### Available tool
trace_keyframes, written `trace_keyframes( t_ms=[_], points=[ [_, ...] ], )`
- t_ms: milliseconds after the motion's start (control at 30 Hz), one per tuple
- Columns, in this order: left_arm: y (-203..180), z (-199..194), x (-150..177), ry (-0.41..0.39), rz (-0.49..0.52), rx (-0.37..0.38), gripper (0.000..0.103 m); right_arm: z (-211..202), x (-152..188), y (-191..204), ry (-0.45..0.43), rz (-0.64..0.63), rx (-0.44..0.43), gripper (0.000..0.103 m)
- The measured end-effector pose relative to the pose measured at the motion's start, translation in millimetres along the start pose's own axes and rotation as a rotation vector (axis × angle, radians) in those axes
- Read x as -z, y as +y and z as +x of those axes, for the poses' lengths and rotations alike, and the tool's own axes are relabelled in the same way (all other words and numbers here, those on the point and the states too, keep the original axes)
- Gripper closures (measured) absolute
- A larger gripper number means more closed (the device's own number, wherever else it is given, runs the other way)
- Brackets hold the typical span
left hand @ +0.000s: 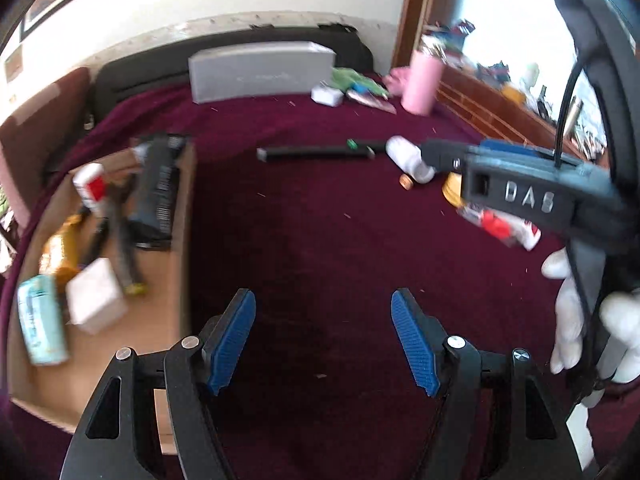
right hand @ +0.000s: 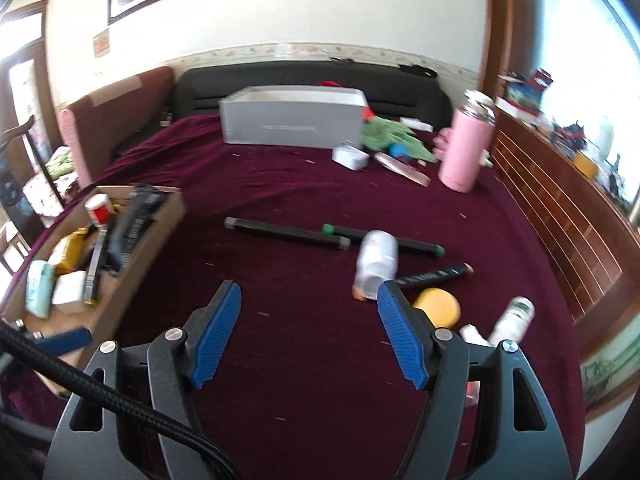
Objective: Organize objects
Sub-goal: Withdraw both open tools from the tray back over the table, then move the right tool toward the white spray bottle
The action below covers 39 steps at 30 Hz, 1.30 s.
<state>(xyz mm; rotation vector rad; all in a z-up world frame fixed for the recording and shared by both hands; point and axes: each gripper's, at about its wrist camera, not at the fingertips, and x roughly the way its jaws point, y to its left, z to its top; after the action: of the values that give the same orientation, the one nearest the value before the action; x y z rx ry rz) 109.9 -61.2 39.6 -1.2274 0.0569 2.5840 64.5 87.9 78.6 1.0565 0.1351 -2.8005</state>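
Note:
A cardboard box point(left hand: 182, 216) on the maroon bed holds several items: a black pack point(left hand: 158, 188), a white-and-red bottle point(left hand: 91, 188), a white cube point(left hand: 95, 300), a teal tube point(left hand: 40, 320). It also shows in the right wrist view point(right hand: 160, 232). Loose on the bed lie black rods point(right hand: 286, 234), a white bottle point(right hand: 376, 264), a black marker point(right hand: 436, 274), a yellow lid point(right hand: 438, 306) and a green-capped bottle point(right hand: 514, 318). My left gripper point(left hand: 324, 340) is open and empty over bare bed beside the box. My right gripper point(right hand: 310, 332) is open and empty, just short of the white bottle.
A grey box point(right hand: 294, 120) stands at the back by the dark headboard point(right hand: 312, 76). A pink flask point(right hand: 466, 148), a white charger point(right hand: 350, 156) and green cloth point(right hand: 394, 138) lie at the back right. A wooden bed rail point(right hand: 560, 208) runs along the right.

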Motion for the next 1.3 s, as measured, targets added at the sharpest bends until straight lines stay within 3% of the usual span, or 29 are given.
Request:
trace_keyframes(
  t_ms=[400,533,767,1133,1300],
  points=[
    [5,49,-10,0.081,-0.072,-0.043,0.039,22,10,-29,0.042,0.027,0.012,0.033],
    [9,57,-12,0.072,-0.075,-0.067,0.039,29,11,-29,0.056,0.021,0.018,0.033],
    [8,62,-14,0.081,-0.057,-0.047,0.024,41,14,-29,0.076,0.013,0.026,0.033],
    [-6,73,-14,0.129,0.022,-0.078,0.003,49,15,-21,0.089,-0.009,0.031,0.033],
    [-8,74,-14,0.135,0.031,-0.086,0.002,53,16,-21,0.093,-0.011,0.035,0.033]
  ],
)
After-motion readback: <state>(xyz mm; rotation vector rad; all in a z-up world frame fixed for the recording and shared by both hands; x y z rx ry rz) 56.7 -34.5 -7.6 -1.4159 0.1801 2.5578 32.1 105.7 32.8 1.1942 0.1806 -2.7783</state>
